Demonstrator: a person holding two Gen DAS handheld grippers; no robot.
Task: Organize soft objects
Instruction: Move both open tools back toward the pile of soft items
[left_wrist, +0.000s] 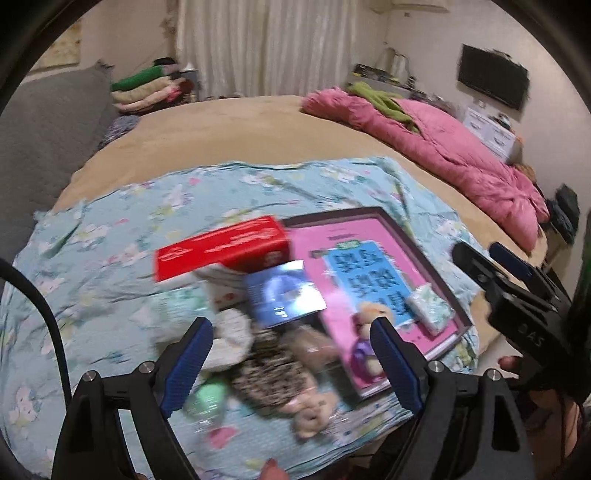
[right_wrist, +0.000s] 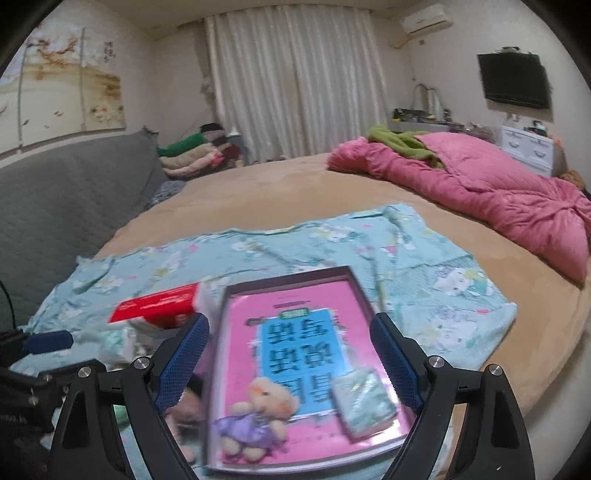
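A small plush bear in a purple dress (right_wrist: 255, 417) lies on a pink book (right_wrist: 295, 354), next to a pale green tissue pack (right_wrist: 364, 402); all three also show in the left wrist view, the bear (left_wrist: 365, 343), the book (left_wrist: 369, 280) and the pack (left_wrist: 430, 304). A plush toy in a speckled dress (left_wrist: 280, 373), a white soft item (left_wrist: 231, 339) and a green soft item (left_wrist: 208, 397) lie on the blue floral cloth (left_wrist: 110, 258). My left gripper (left_wrist: 291, 365) is open above the speckled plush. My right gripper (right_wrist: 290, 363) is open above the book; it shows at the right of the left wrist view (left_wrist: 491, 264).
A red box (left_wrist: 221, 247) and a blue card (left_wrist: 282, 293) lie beside the book. The cloth lies on a tan bed (right_wrist: 277, 188) with a pink duvet (right_wrist: 498, 199) at the far right. A grey headboard (right_wrist: 62, 199) stands left. Folded blankets (right_wrist: 195, 151) are stacked behind.
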